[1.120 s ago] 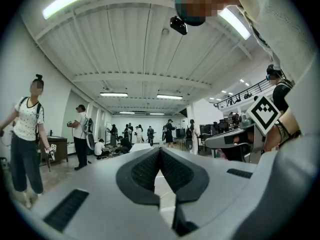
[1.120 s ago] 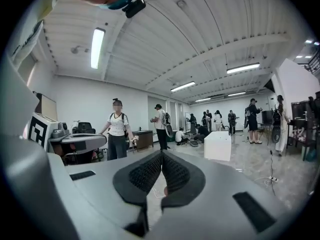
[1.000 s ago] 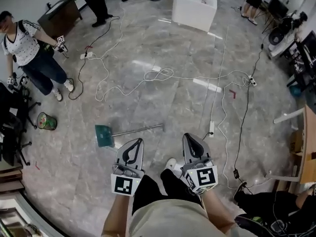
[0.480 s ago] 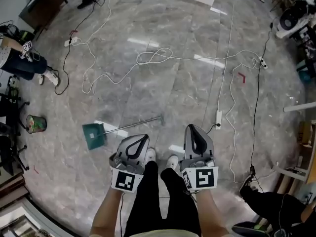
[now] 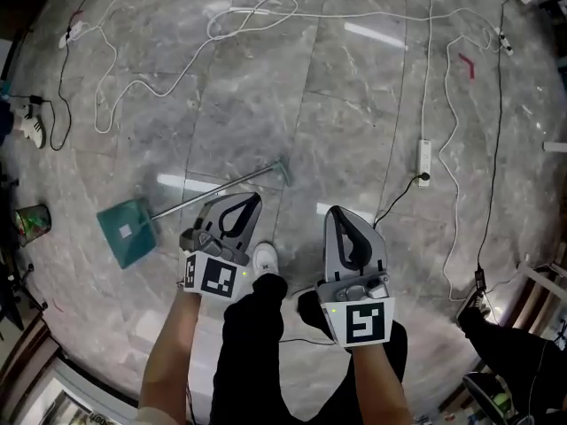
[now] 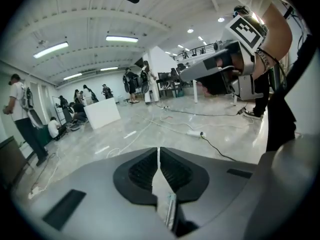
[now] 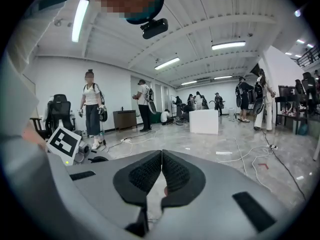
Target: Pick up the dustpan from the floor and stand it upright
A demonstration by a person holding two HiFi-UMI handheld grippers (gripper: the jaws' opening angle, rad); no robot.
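Observation:
A teal dustpan (image 5: 128, 231) with a long metal handle (image 5: 221, 185) lies flat on the grey marble floor, left of my feet in the head view. My left gripper (image 5: 252, 197) hovers over the handle's near side, jaws shut and empty. My right gripper (image 5: 335, 211) hangs further right, also shut with nothing in it. In the left gripper view my left gripper (image 6: 159, 149) points level across the room, with the right gripper's body (image 6: 220, 71) at upper right. In the right gripper view my right gripper (image 7: 161, 152) points level too. The dustpan shows in neither gripper view.
White and black cables (image 5: 257, 11) snake over the floor, with a power strip (image 5: 423, 159) to the right. A small bin (image 5: 32, 221) stands at far left. Several people (image 7: 92, 115), a white box (image 7: 204, 121) and a cabinet (image 7: 124, 119) stand across the room.
The head view has tipped down and forward, so the dustpan now sits closer and more to the left. Both grippers stay shut and held side by side.

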